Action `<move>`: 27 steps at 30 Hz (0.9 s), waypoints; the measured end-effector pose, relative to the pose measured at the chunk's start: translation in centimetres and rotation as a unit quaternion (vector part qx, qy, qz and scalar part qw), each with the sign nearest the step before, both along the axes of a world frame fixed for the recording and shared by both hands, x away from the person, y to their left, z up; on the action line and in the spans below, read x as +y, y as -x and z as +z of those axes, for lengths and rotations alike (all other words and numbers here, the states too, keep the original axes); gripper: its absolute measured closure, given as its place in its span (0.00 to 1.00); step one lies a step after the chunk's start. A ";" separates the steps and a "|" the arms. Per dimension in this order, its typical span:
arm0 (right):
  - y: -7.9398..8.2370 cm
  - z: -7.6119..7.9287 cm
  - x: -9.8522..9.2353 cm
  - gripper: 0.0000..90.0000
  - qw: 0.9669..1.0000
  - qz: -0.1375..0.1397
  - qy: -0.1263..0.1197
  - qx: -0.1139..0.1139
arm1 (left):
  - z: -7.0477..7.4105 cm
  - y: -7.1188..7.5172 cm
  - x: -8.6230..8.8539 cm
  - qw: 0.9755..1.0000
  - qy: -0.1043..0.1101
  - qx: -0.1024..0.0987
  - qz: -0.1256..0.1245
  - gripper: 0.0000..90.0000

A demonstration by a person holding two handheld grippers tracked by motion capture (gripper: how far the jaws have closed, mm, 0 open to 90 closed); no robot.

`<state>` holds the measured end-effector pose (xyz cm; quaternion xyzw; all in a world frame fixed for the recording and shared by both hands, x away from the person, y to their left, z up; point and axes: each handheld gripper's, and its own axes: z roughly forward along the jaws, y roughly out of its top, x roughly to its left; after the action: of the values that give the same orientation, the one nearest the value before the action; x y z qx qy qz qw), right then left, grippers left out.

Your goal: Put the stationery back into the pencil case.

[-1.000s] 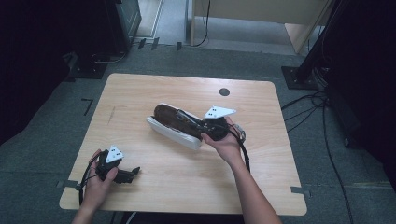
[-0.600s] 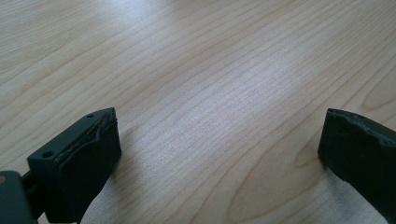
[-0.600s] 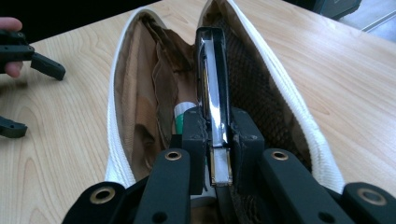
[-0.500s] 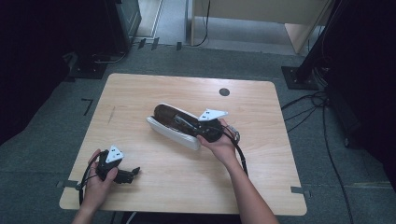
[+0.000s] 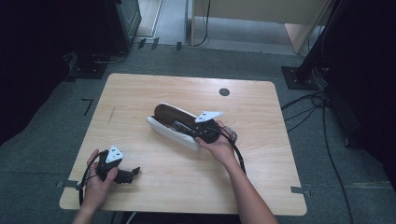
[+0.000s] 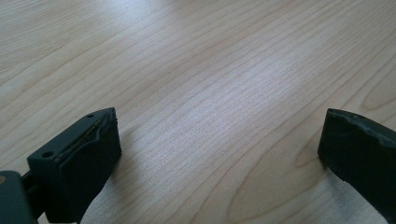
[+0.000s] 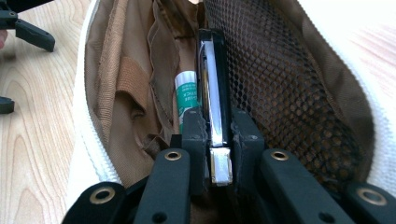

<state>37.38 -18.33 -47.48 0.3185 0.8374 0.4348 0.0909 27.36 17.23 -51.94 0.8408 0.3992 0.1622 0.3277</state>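
1. Mid-table, a white pencil case (image 5: 173,131) lies open w/ its brown lining facing up, long axis running diagonally across the wooden table (image 5: 154,88).
2. Right gripper (image 5: 192,132) sits at the case's near-right end, nose pointing into the opening. Its tongs are narrow, clamped on a slim black-and-silver flat object (image 7: 215,102), prob. a stapler or clip-type tool; can't tell exactly.
3. Right gripper view: the object stands on its thin edge, lengthwise along the case, between the fabric dividers (image 7: 135,88) and the mesh pocket (image 7: 289,93). Edge-on looks like the sensible way to slip it into that narrow slot w/o snagging the mesh.
4. A glue stick (image 7: 187,95) w/ green label already lies in the case, just beside the held object, partly hidden by it.
5. Left gripper (image 5: 136,170) rests low at the table's near-left corner, well apart from the case. Tongs wide, nothing between them, bare wood below (image 6: 210,116). Likely parked so it doesn't crowd the right hand (image 5: 218,148).
6. Judgement: item is going in, not yet let go; next needs seating it, then releasing.
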 end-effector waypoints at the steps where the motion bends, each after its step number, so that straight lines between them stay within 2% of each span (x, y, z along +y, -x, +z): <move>1: -0.1 0.0 0.0 0.87 1.000 0.001 -0.001 0.002 | 0.0 0.0 0.0 1.000 0.000 0.000 0.000 0.00; 4: -0.3 0.0 0.0 0.87 1.000 0.006 0.007 0.013 | 0.0 0.0 0.0 1.000 0.000 0.000 0.000 0.00; 13: -0.4 0.0 -0.2 0.86 1.000 0.005 0.010 0.023 | 0.0 0.0 0.0 1.000 0.000 0.000 0.000 0.00; 24: -0.2 0.2 -0.9 0.82 1.000 0.004 -0.007 0.020 | 0.0 0.0 0.0 1.000 0.000 0.000 0.000 0.00; 27: 0.0 0.3 -1.2 0.93 1.000 -0.001 -0.010 0.013 | 0.0 0.0 0.0 1.000 0.000 0.000 0.000 0.00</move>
<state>37.35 -19.57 -47.15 0.3259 0.8338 0.4388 0.0774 27.36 17.22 -51.94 0.8408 0.3992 0.1622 0.3277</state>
